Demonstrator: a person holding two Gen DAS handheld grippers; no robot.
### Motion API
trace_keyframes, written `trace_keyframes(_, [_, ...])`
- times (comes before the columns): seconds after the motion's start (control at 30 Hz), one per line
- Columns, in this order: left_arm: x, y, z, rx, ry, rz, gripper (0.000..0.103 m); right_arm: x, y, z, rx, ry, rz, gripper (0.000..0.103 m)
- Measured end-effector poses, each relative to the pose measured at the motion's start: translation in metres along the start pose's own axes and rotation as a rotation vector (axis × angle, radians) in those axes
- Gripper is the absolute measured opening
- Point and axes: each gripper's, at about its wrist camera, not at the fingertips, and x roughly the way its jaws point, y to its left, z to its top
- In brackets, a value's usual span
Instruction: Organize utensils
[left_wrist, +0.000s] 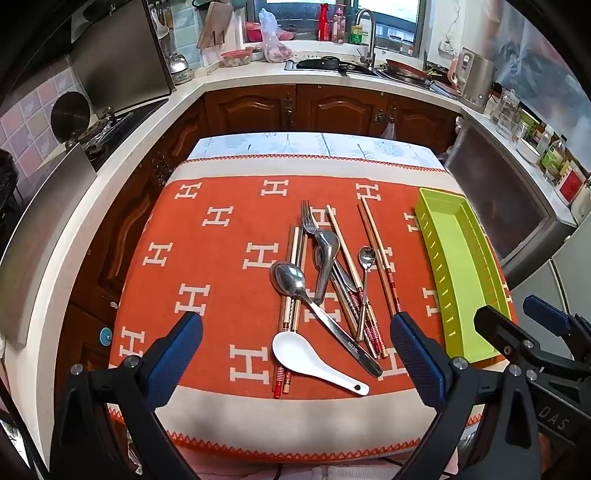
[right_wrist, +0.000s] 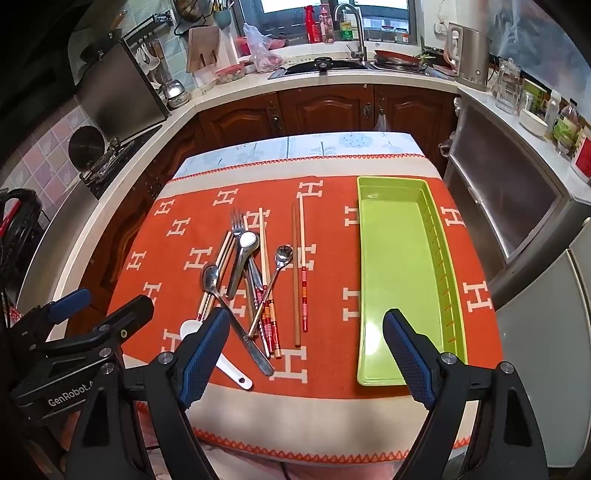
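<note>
Green and bare, the tray (right_wrist: 399, 258) sits at the surface's right; every utensil (left_wrist: 325, 280) lies heaped on the orange cloth (left_wrist: 207, 258). We have sorted nothing yet (left gripper (left_wrist: 295, 354) and right gripper (right_wrist: 306, 354) wide, holding nothing).

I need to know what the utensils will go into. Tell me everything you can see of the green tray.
The green tray is a long, shallow rectangle of lime-green, plastic-looking material with a raised rim and a row of small slots along its right wall. It is empty. It lies flat on the orange cloth, lengthwise away from the camera, right of the utensil pile and apart from it. Nothing touches it but the cloth.
</note>
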Motion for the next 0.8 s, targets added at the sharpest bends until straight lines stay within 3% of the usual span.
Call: trace_keyframes(0.8, [0.0009,0.0035,0.0001,-0.006,0.01,0.0,0.1,-0.0002,0.0032,0.0007,-0.004,-0.001,-0.001,0.087])
